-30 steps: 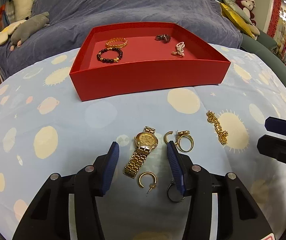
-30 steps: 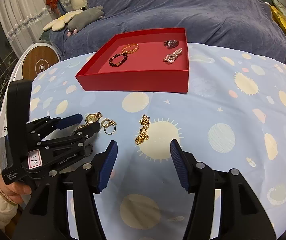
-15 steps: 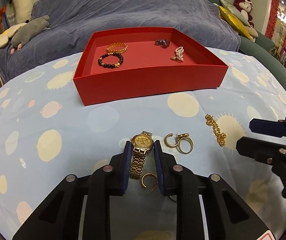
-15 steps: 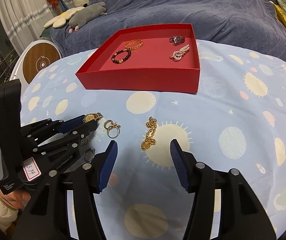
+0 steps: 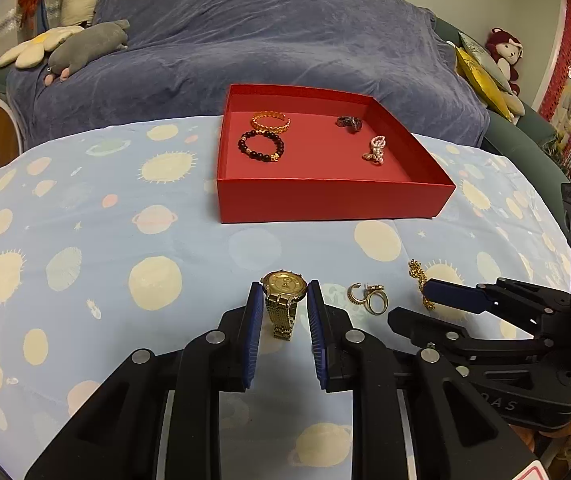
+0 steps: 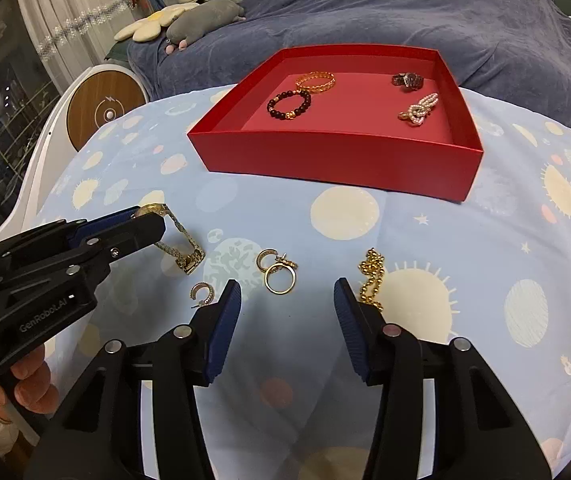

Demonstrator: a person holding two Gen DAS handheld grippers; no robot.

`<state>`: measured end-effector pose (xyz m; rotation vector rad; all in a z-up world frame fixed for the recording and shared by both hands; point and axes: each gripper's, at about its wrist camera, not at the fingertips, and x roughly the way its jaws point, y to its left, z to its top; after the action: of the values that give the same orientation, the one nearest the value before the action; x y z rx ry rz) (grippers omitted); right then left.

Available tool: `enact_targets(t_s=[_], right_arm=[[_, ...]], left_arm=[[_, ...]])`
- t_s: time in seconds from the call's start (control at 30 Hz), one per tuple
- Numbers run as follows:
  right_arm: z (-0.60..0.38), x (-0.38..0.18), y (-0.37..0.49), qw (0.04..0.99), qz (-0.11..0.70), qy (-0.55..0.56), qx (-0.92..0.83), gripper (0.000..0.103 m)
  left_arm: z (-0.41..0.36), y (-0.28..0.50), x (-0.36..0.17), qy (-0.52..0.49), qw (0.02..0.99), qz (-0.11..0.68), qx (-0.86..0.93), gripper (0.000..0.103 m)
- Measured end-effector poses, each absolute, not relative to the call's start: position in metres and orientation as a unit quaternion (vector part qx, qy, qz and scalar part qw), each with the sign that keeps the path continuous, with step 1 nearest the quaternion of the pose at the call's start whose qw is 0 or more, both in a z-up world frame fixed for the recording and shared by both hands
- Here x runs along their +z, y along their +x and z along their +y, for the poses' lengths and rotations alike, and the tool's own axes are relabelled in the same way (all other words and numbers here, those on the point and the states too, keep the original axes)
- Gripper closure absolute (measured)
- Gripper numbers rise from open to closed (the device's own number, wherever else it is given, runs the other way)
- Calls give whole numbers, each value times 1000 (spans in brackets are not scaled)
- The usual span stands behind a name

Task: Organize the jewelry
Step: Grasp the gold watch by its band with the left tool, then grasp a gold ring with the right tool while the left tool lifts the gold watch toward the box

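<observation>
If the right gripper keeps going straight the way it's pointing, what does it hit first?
Probably the gold ring on the tablecloth, which lies just ahead between the right gripper's open jaws. The gold chain sits off its right finger. Depth is uncertain.

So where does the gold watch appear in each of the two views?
Left wrist view: the gold watch is at lower centre, clamped in the left hand-held gripper.
Right wrist view: the watch is at middle left, hanging from the same gripper.
Shared landmark: the red tray behind it on the cloth.
</observation>
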<state>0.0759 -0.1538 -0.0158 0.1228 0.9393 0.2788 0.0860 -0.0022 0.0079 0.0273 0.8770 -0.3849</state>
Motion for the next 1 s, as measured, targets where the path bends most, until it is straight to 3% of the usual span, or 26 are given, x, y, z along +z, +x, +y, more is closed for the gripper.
enact_targets(t_s=[0.3, 0.43, 0.63, 1.0], right_arm=[[-144, -28, 86, 881, 454, 48, 126, 61], [-137, -30, 87, 884, 451, 25, 121, 73], [-133, -30, 87, 886, 449, 7, 118, 83], [-139, -9, 71, 886, 444, 25, 134, 84]], left_arm=[[4, 86, 6, 8, 885, 428, -185, 83], [5, 87, 5, 5, 883, 431, -186, 83], [3, 85, 6, 5, 883, 428, -192, 83], [6, 84, 11, -4, 883, 429, -192, 83]])
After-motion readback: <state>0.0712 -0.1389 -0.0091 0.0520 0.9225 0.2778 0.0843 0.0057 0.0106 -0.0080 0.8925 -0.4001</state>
